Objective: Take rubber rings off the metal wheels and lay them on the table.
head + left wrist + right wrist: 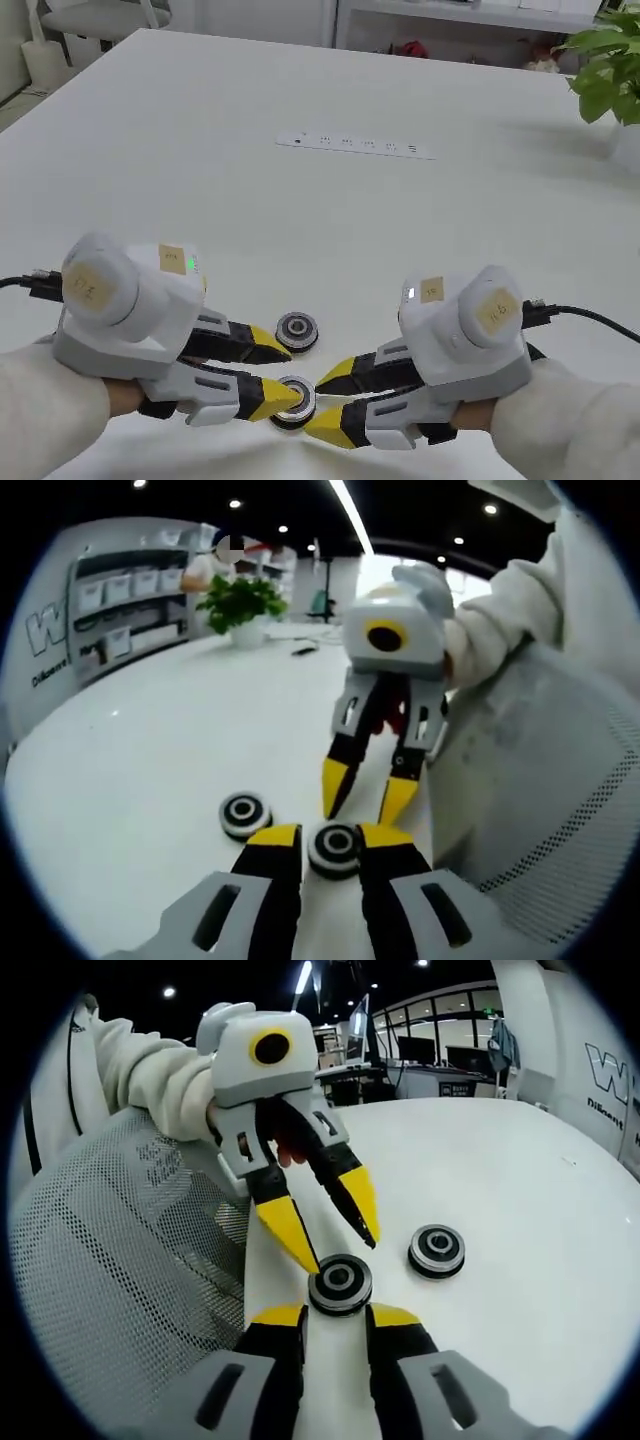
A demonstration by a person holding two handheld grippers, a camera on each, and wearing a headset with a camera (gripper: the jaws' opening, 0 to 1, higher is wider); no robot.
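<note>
Two hand-held grippers converge on a small metal wheel at the near edge of a white surface (350, 100), close to the person working it. The left gripper (288, 372) has its jaws parted. In its own view the near wheel (335, 848) sits between the yellow tips, and in the right gripper view one tip rests at the wheel's rim while the other stands clear above it. The right gripper (312, 405) faces it from the opposite side, also released, with the wheel lying flat just ahead of its tips. Neither gripper appears to have clamped down.

A second wheel (297, 331) lies flat a little farther in from the near edge, just beside the first but not touching it, with its dark band in place.

The rubber ring (367, 1282) shows as a dark band around the near wheel's shiny hub. Judging by its look, the wheel is stiff, dense and smooth enough to skate across the slick surface if pushed. The ring is likely soft, stretchy and grippy, and seated snugly on the rim. The sensible hold would be one gripper pinching the metal body across its width to pin it. The other would catch the ring at its outer edge and roll it off, since a straight tug would drag the whole wheel.
</note>
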